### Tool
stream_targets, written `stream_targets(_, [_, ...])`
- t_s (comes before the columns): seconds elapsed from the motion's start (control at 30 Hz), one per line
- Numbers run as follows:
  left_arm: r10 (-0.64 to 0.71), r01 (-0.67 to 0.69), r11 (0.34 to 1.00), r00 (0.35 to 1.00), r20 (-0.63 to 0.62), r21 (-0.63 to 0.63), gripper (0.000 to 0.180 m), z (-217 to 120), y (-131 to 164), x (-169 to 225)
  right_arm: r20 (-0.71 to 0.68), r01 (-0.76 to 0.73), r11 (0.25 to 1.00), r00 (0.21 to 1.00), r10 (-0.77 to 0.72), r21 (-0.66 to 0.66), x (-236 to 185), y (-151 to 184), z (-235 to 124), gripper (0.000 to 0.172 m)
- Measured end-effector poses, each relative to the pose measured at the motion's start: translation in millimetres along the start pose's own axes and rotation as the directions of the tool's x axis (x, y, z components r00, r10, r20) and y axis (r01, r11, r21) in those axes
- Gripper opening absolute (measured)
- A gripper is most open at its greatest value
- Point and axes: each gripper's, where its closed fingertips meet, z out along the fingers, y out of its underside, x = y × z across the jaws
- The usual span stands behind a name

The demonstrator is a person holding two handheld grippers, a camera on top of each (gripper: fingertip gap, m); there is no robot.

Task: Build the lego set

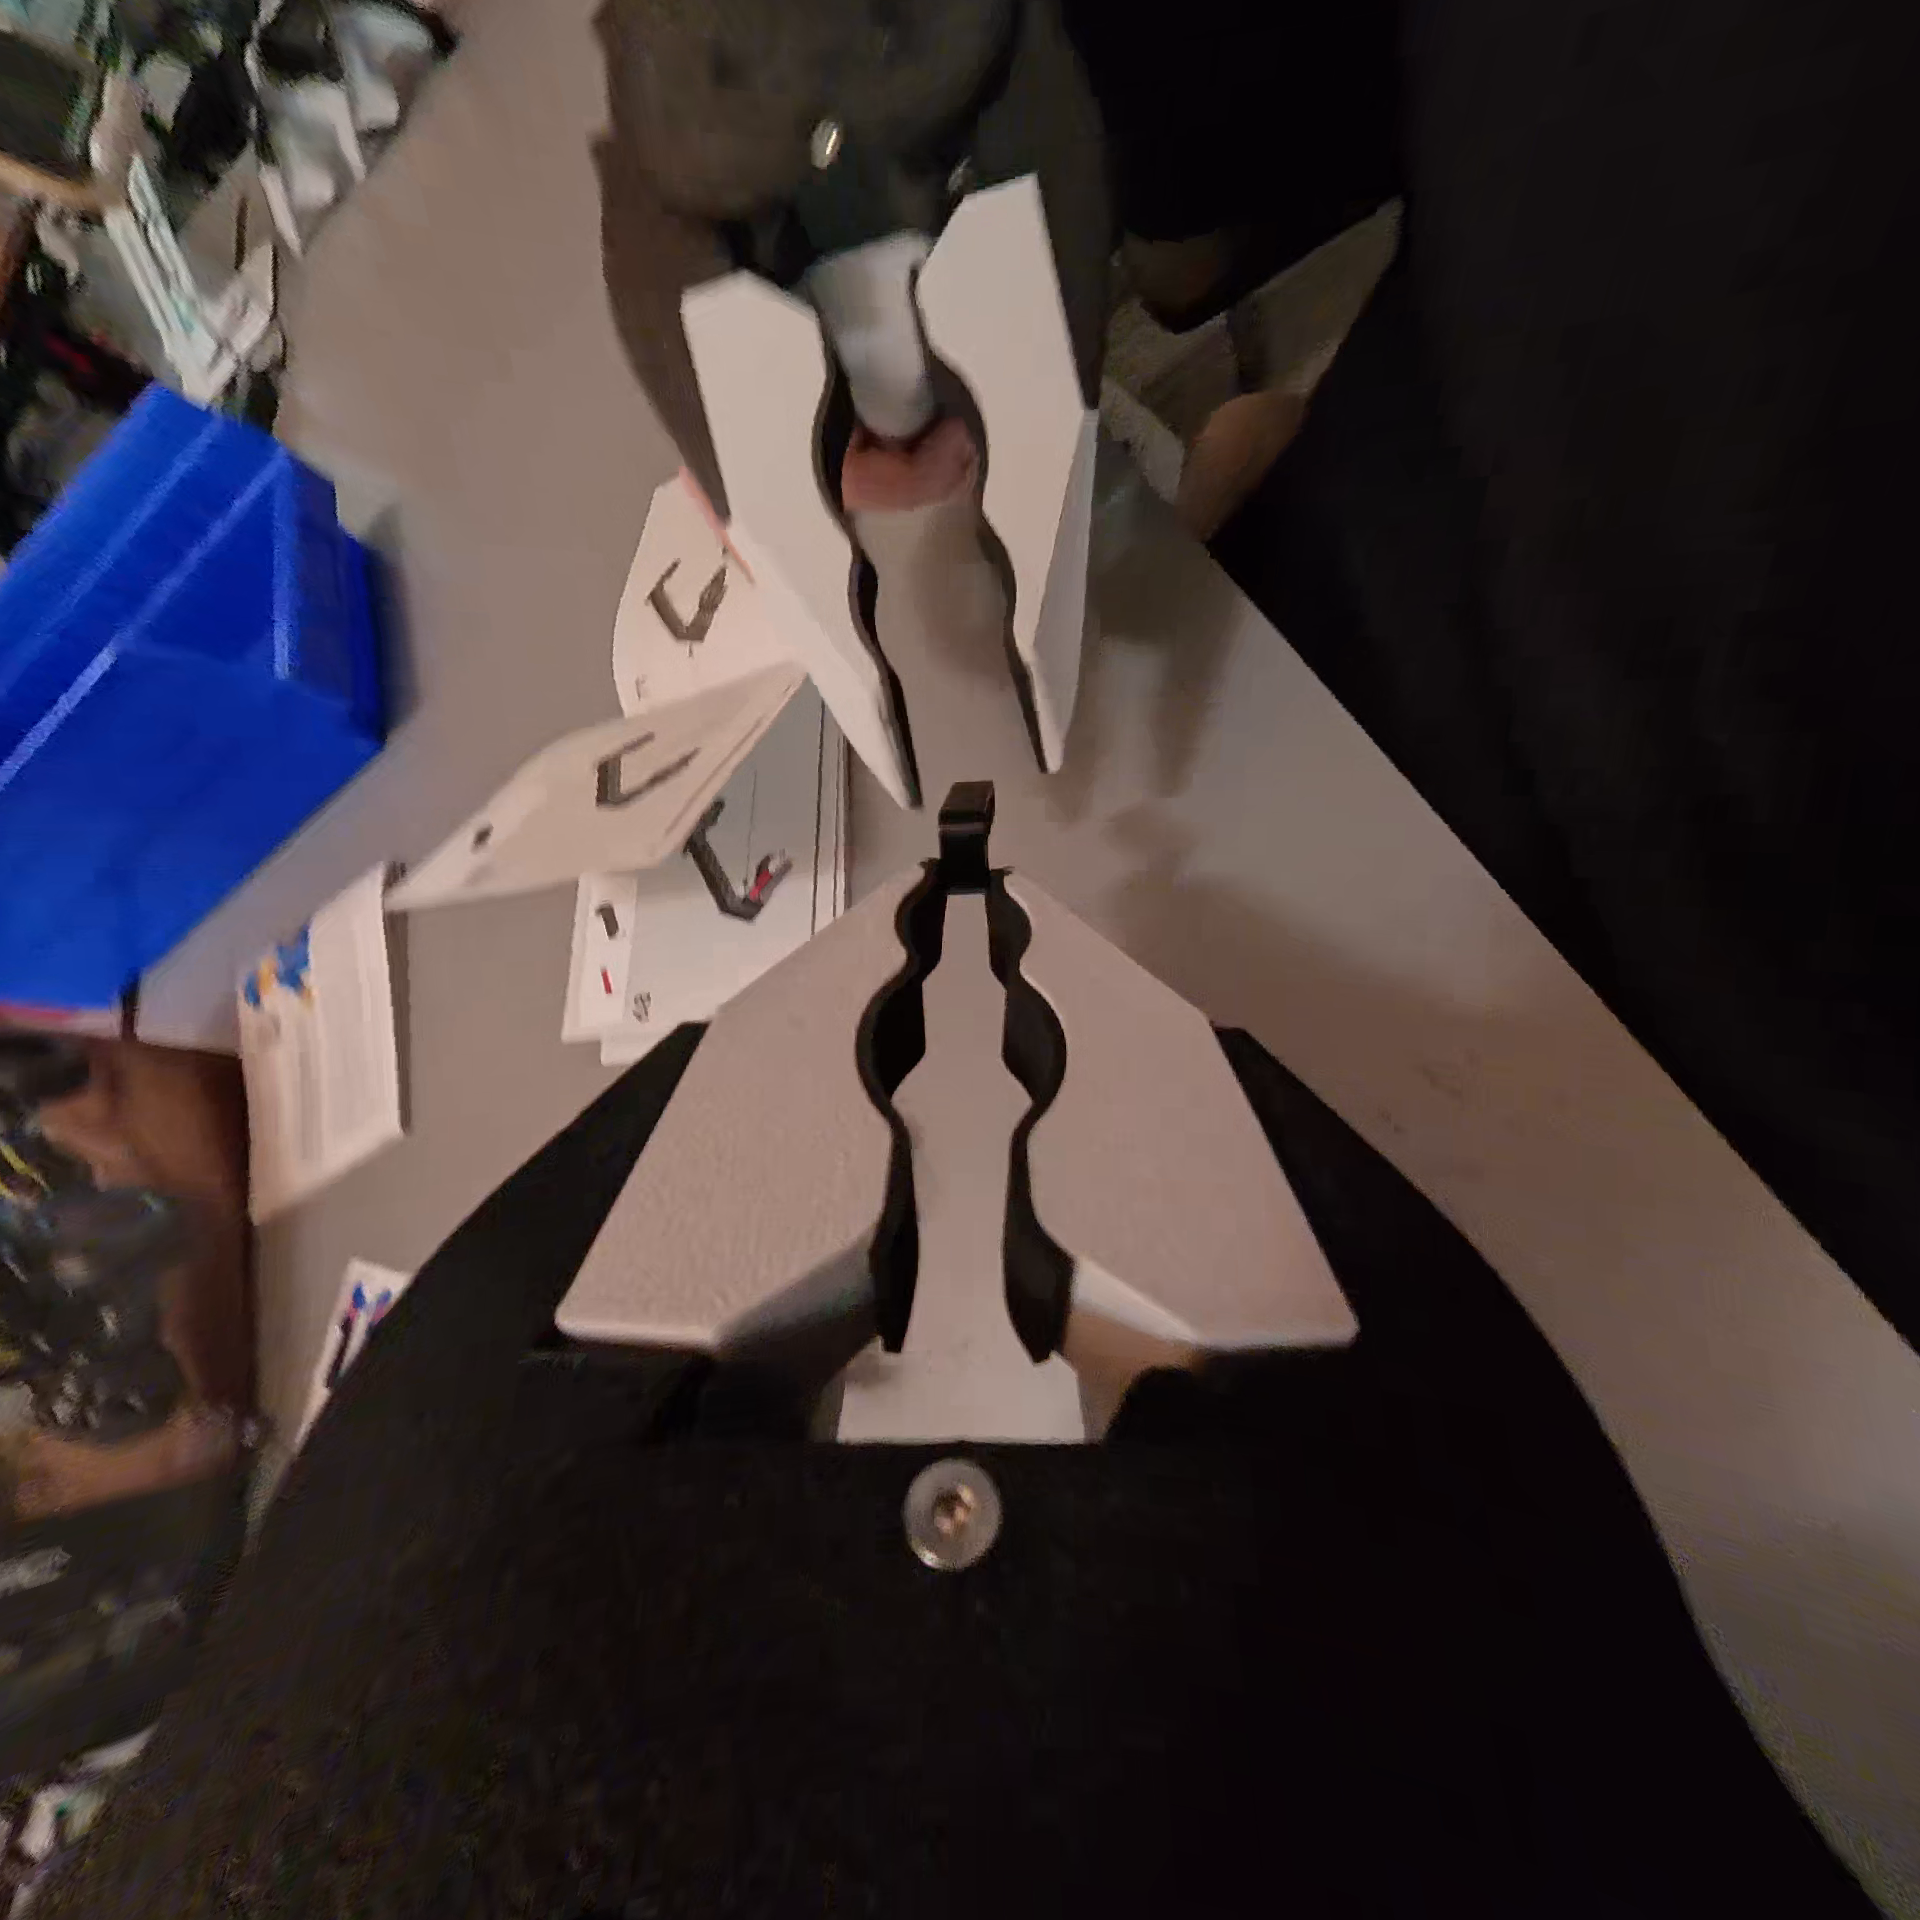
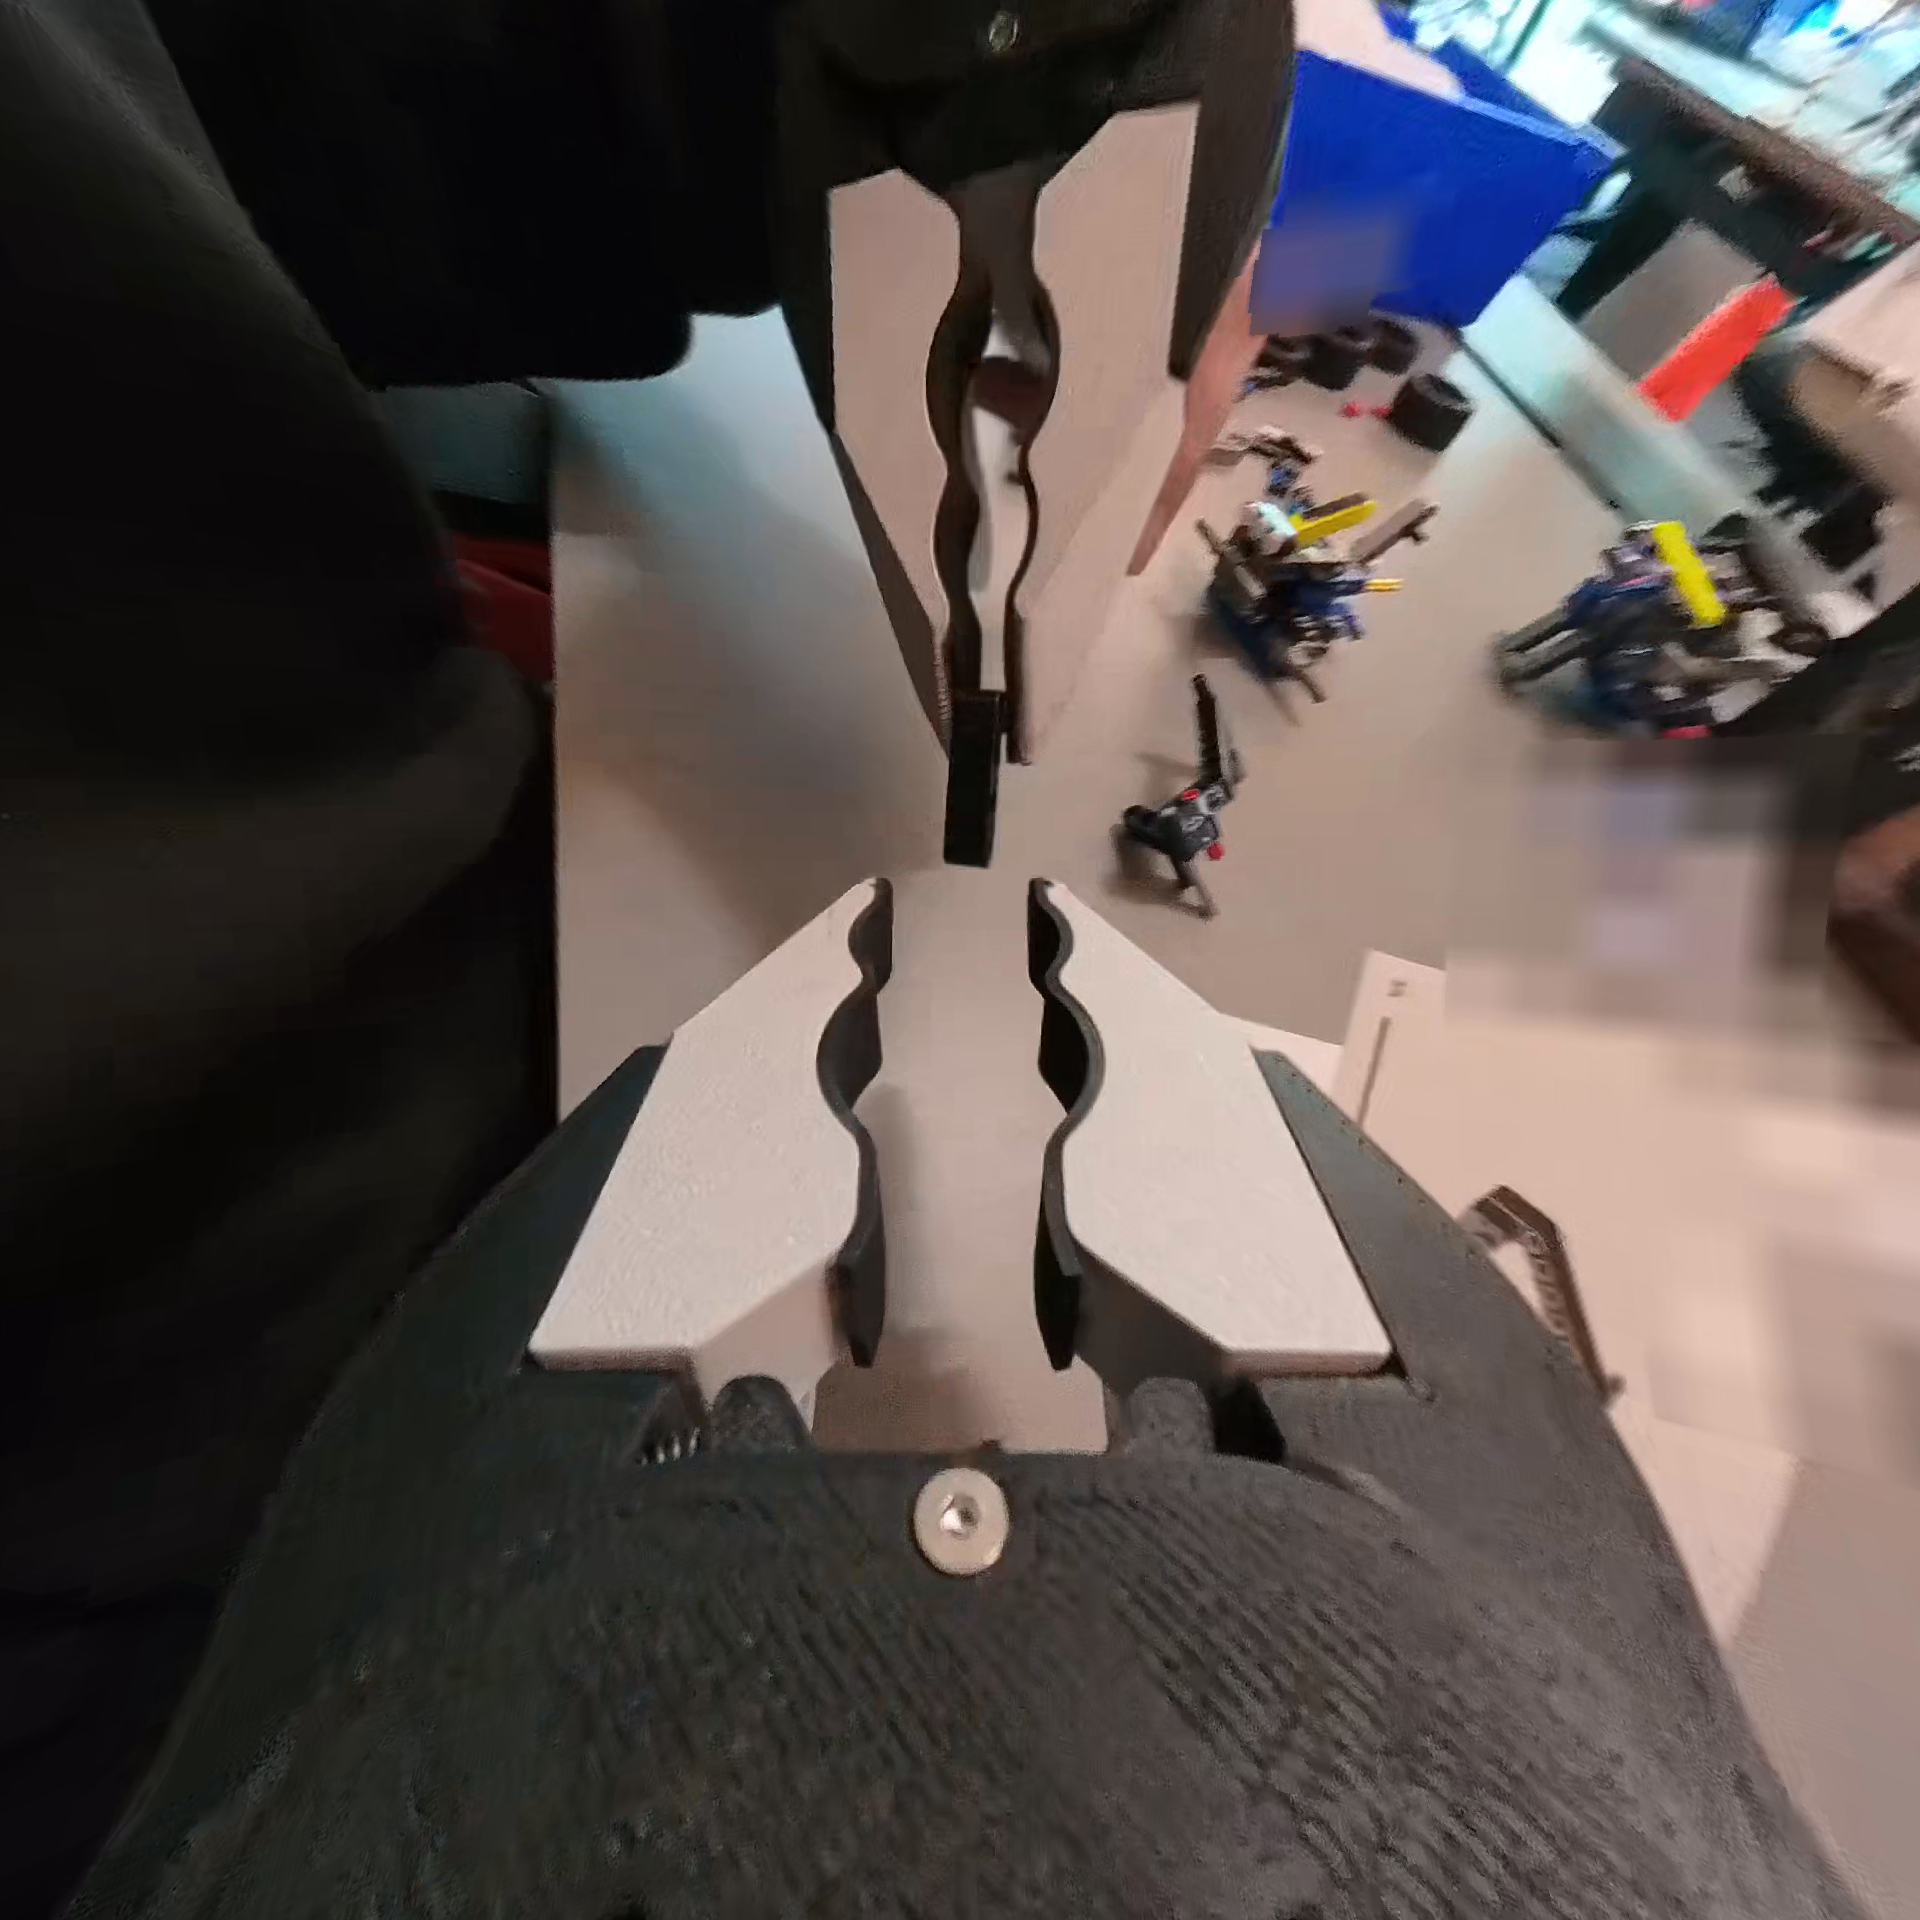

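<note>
Black plastic piece (image 1: pixel 966 836), small, oblong: being pinched at tips of left gripper (image 1: pixel 964 883), held above the grey table (image 1: pixel 1299 935). Right gripper (image 2: pixel 961 888): jaws being held spread, empty, tips just short of piece's free end. Booklet (image 1: pixel 623 790) lying open nearby, left.

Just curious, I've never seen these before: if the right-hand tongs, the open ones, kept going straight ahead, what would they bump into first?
Probably the small black piece that the left tongs pinch at their tips. It hangs straight ahead of the right tongs, roughly in line with their open gap, though depth is hard to judge.
</note>
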Motion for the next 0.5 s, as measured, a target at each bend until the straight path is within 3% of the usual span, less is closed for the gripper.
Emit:
stream_targets(0.17, [0.109, -0.108, 0.994, 0.993, -0.048, 0.031, 0.004, 4, -14, 2, 0.125, -0.065, 0.995, 0.991, 0.055, 0.077, -10, -12, 0, 0.010])
stream_targets(0.27, [0.123, -0.121, 0.992, 0.990, -0.067, 0.037, 0.004, 5, -17, 4, 0.150, -0.032, 0.997, 0.988, 0.022, 0.065, -12, -11, 0, 0.008])
stream_targets(0.4, [0.114, -0.113, 0.993, 0.992, -0.054, 0.037, 0.004, 4, -14, 3, 0.147, 0.019, 0.999, 0.989, -0.026, 0.047, -8, -10, 3, 0.008])
stream_targets(0.5, [0.035, -0.034, 0.999, 0.999, -0.019, 0.040, 0.004, 1, -12, -2, 0.109, 0.026, 0.998, 0.994, -0.032, 0.062, -1, -10, 7, 0.008])
